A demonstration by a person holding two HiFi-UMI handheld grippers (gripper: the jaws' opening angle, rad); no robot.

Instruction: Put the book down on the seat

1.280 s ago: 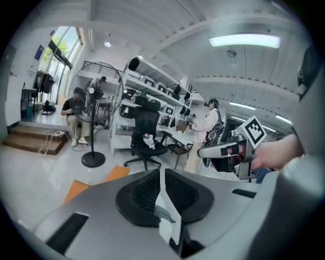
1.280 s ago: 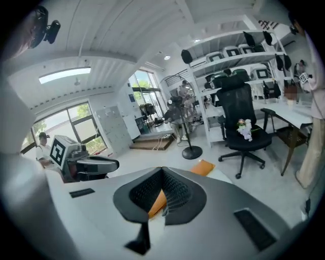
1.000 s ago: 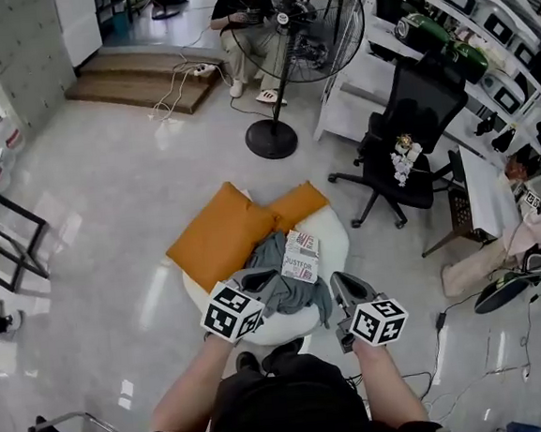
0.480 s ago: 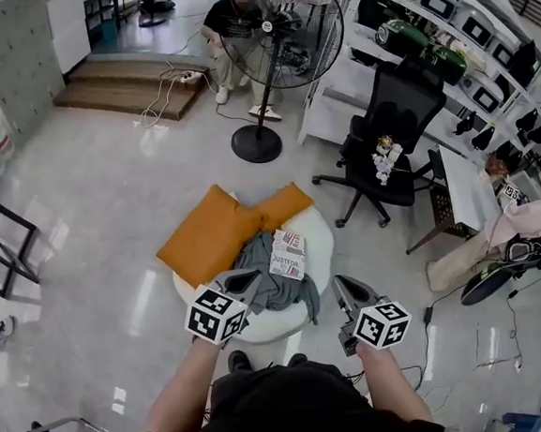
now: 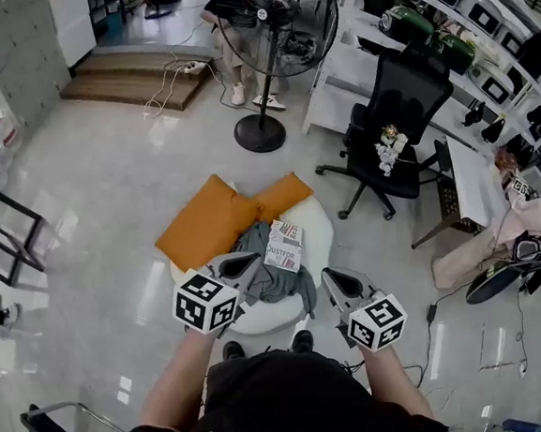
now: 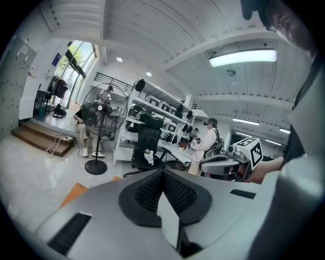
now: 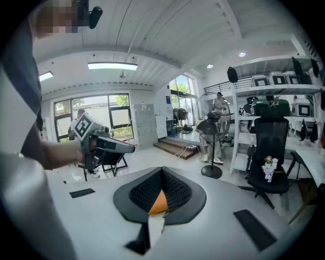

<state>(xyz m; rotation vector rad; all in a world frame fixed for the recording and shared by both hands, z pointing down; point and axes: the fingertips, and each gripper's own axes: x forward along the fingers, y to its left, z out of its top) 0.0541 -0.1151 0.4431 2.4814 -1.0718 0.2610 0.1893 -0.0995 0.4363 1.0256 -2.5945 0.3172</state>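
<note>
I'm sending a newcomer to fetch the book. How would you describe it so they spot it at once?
Find the round white seat in the middle of the floor. A grey garment is heaped on it, and the book lies flat on that cloth. It is the only white rectangle with red and black print, unlike the plain orange cushions beside it.

We see the book point(image 5: 283, 245), closed, its white cover printed in red and dark, lying flat on a grey cloth point(image 5: 278, 280) atop the round white seat point(image 5: 321, 239), toward the seat's 1 o'clock side.
</note>
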